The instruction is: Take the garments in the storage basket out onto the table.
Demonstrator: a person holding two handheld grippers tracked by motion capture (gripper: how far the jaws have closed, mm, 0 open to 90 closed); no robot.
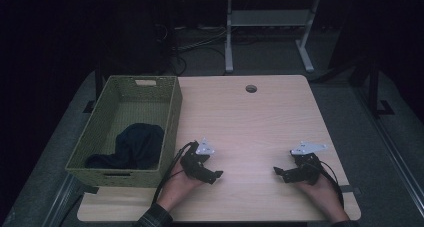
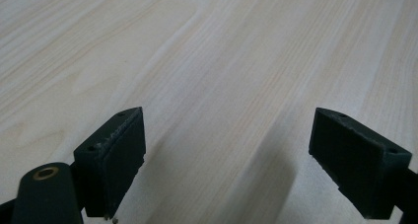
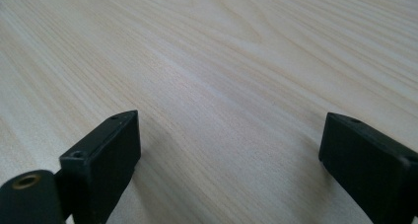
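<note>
A green woven basket (image 1: 170, 118) stands on the left part of the light wooden table (image 1: 250, 122). Inside it lies a dark bundled cloth (image 1: 135, 146), toward the near end. My left gripper (image 1: 216, 176) rests low on the table just right of the basket, held by a hand, jaws pointing right. My right gripper (image 1: 278, 173) rests near the front right, jaws pointing left. In the left gripper view the left gripper (image 2: 226, 160) is open over bare wood. In the right gripper view the right gripper (image 3: 229, 165) is open too, nothing between its jaws.
A round cable hole (image 1: 251, 88) sits near the table's far edge. Beyond the table stand a white desk frame (image 1: 270, 27) and cables (image 1: 200, 44) on the dark floor. Bare wood lies between the two grippers.
</note>
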